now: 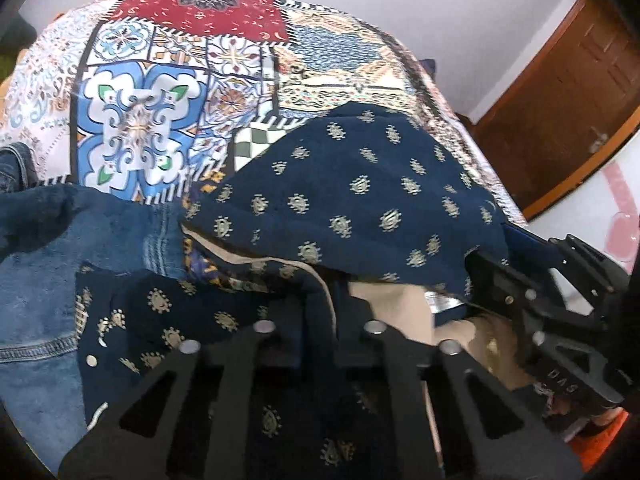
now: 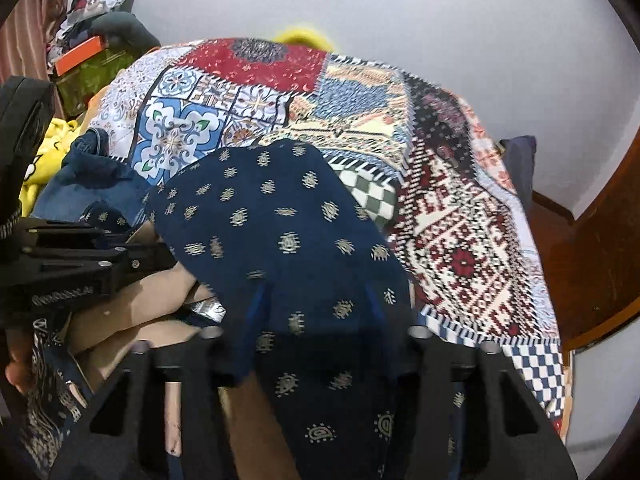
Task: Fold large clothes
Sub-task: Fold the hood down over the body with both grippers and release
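A navy garment point(image 1: 360, 184) printed with small gold motifs lies humped on the patchwork bedspread point(image 1: 140, 120), its near edge draped over both grippers. My left gripper point(image 1: 320, 312) sits under that edge, shut on the navy cloth, with beige piping running between its fingers. The right wrist view shows the left gripper point(image 2: 160, 260) coming in from the left. My right gripper point(image 2: 316, 308) is buried under the navy garment point(image 2: 272, 216). Its blue fingers point(image 2: 258, 304) show faintly apart, but the cloth hides the pads. My right gripper point(image 1: 480, 272) meets the garment's right corner in the left wrist view.
Blue jeans point(image 1: 40, 260) lie bunched left of the garment, with yellow cloth point(image 2: 44, 152) beyond them. Beige fabric point(image 2: 132, 312) sits between the grippers. An orange box point(image 2: 80, 52) and clutter stand at the far left. A brown wooden door point(image 1: 560, 100) is on the right.
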{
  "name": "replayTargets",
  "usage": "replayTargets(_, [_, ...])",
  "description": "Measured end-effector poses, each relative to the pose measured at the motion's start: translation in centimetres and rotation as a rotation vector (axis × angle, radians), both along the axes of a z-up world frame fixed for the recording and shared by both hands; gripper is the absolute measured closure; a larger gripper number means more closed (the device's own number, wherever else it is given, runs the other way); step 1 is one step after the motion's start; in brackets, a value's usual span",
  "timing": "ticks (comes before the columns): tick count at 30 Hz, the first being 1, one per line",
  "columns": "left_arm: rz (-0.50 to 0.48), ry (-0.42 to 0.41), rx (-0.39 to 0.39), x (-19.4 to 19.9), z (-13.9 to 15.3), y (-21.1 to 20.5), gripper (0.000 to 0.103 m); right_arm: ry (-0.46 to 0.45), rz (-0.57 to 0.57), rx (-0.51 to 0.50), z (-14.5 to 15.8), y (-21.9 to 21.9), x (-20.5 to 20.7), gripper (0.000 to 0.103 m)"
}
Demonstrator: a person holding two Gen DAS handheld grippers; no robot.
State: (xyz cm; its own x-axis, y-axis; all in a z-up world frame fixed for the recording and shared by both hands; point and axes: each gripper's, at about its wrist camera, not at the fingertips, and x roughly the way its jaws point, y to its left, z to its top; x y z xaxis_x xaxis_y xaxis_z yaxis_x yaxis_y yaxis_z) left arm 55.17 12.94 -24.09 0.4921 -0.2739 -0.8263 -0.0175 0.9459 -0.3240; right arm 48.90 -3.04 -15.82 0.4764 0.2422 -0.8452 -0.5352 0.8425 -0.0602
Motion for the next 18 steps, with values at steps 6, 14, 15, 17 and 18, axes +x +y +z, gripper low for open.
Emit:
replayTargets(6, [0.0,-0.059,-0.009,-1.3,2.1,0.0,0.097,0.015,0.061,0.067,1.6,0.0,-2.6,0.055])
replayTargets(14, [-0.093,-0.179,0.058,-4.4,6.6,-2.5,0.099,0.019,0.047,0.021,-0.1,0.3,-2.4,0.045])
replayTargets(15, [-0.106,-0.186,0.073,-4.6,6.8,-3.0,0.099,0.012,0.022,0.029,0.0,0.2,-2.1,0.055])
replayTargets(17, [-0.12,-0.191,0.082,-4.7,6.8,-3.6,0.099,0.019,-0.013,0.04,-0.1,-0.1,-0.9,0.073])
replayTargets(18, [-0.127,-0.191,0.083,-4.7,6.7,-3.9,0.099,0.026,-0.022,0.056,0.0,-0.3,-0.6,0.078])
